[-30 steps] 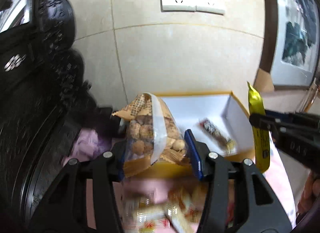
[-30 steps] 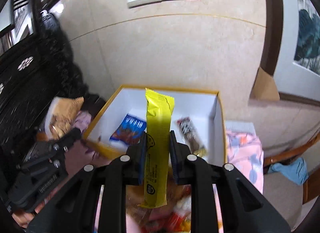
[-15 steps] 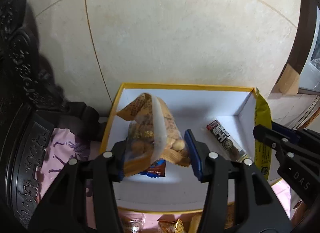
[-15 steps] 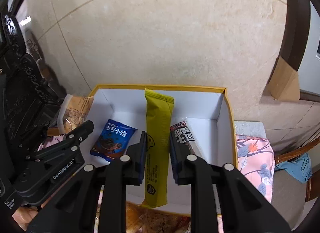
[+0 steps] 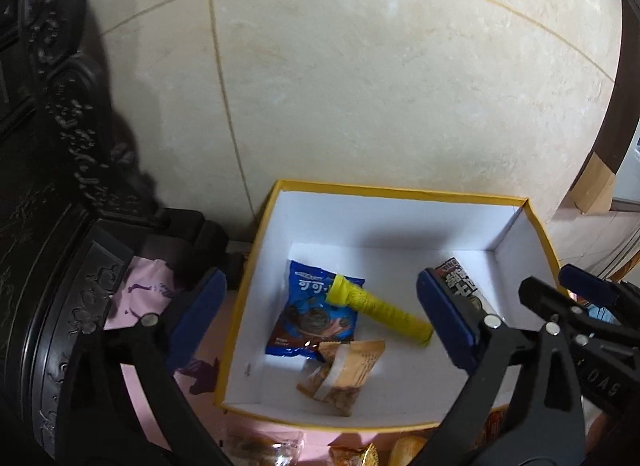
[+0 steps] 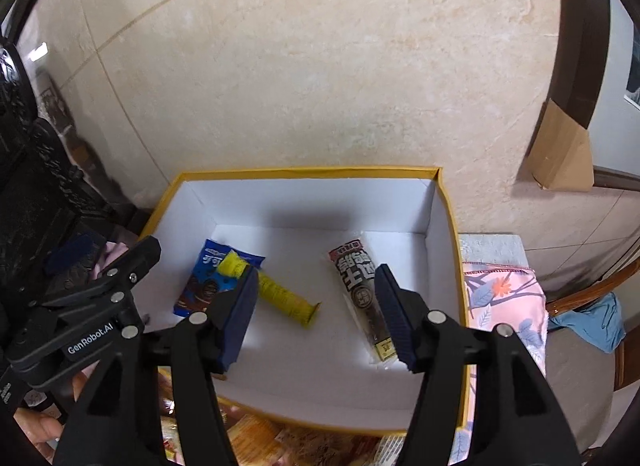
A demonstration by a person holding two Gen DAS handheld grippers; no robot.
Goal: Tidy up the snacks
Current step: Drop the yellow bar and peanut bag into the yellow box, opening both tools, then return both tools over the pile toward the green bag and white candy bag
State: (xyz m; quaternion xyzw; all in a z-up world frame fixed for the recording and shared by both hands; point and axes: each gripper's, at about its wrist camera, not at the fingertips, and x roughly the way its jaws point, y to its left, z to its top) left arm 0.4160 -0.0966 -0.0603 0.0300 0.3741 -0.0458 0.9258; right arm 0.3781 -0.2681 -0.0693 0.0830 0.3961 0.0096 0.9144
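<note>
Left tool (image 5: pixel 322 320): jaws wide apart and opening, nothing clamped. Its blue pads (image 5: pixel 448 324) straddle the box's near left part; the left pad sits outside the box wall, over the pink cloth (image 5: pixel 140 286). Below the gap, on the box floor, lies the tan snack bag (image 5: pixel 342 374), free of the pads.

Right tool (image 6: pixel 316 314): jaws apart and opening, nothing pressed btwn them. The yellow stick pack (image 6: pixel 286 298) lies on the box floor just beside the left pad, not gripped. The right pad overlaps the dark bar wrapper (image 6: pixel 362 294) in view; can't tell if it touches.

Box (image 5: pixel 384 195): open, white inside, yellow rim, set against the tiled wall (image 5: pixel 360 85). Inside, left to right: blue cookie pack (image 5: pixel 312 318), with the yellow stick pack's far end resting on it; tan snack bag at the blue pack's near corner; dark bar wrapper along the right wall, well apart from the others.

More loose snacks (image 6: pixel 260 440) lie on the cloth in front of the box's near wall, partly hidden by the tools. Carved dark furniture (image 5: pixel 48 185) stands left of the box. A hand (image 6: pixel 38 432) shows at the bottom left of the right-wrist view, under the left tool.
</note>
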